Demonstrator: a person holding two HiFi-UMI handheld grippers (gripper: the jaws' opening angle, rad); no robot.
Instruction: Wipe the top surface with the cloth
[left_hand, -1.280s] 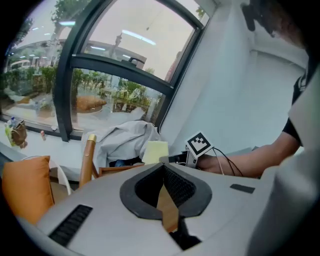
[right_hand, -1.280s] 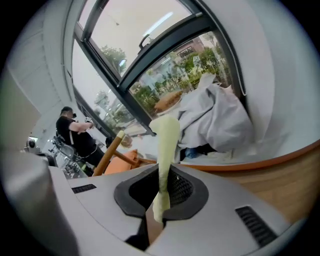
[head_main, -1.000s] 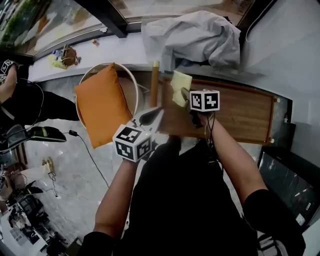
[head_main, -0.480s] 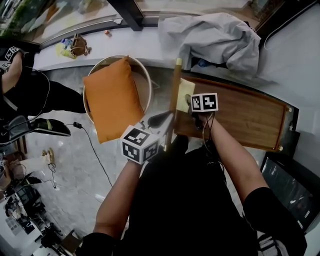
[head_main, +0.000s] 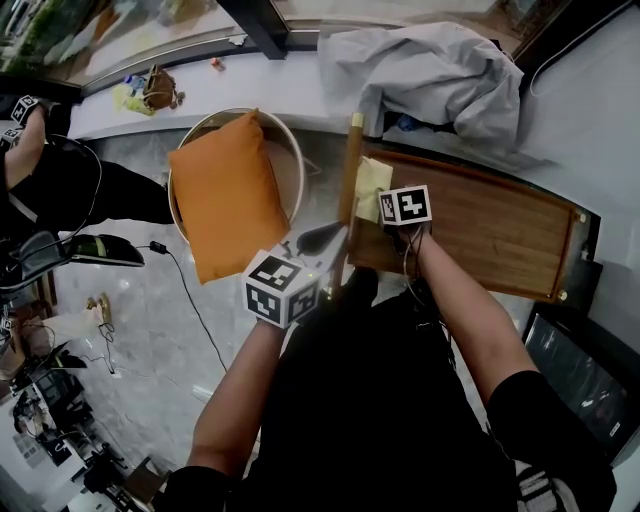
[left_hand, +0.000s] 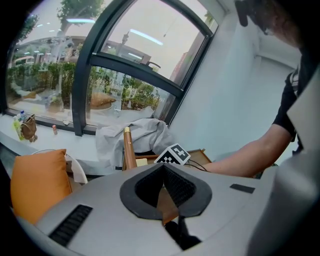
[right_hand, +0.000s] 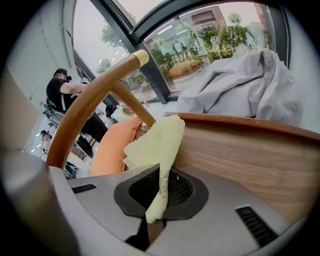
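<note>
The wooden top (head_main: 490, 232) lies ahead of me, its raised rim and grain filling the right gripper view (right_hand: 240, 150). A pale yellow cloth (head_main: 372, 187) rests on its left end. My right gripper (head_main: 385, 212) is shut on that cloth (right_hand: 161, 145), which stands up from between the pads (right_hand: 161, 187) and folds onto the wood. My left gripper (head_main: 318, 240) hovers by the top's left near corner, beside a wooden post (head_main: 345, 205). Its pads meet (left_hand: 163, 182) with nothing between them.
An orange cushion (head_main: 225, 195) sits in a round white chair (head_main: 290, 150) to the left. A grey garment (head_main: 430, 70) is heaped on the ledge behind the top. A person in black (head_main: 40, 190) stands far left. A dark screen (head_main: 585, 375) lies at the right.
The head view has shifted since a second ago. My right gripper still holds the cloth at the top's left end and has edged slightly left. The left gripper has barely moved.
</note>
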